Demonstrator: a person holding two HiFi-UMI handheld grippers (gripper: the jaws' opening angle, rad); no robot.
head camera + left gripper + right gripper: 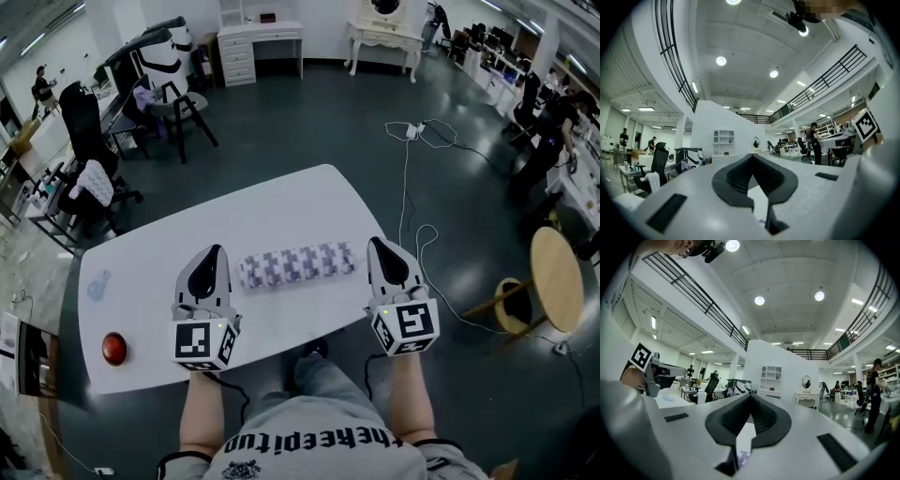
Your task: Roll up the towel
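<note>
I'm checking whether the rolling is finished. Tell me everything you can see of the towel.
The towel is soft-looking cloth in a purple-and-white check, rolled into a compact log. It lies on the white table, lengthwise left to right, towards the person's edge. It sits between the left tool and the right tool, both shut and empty; neither seems to touch it.

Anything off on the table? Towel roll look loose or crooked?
Nothing stands out. The towel lies rolled in one compact cylinder on the white table, well inside its edges. The left gripper and right gripper flank it, both shut and empty. The red button sits apart near the table's left end.
</note>
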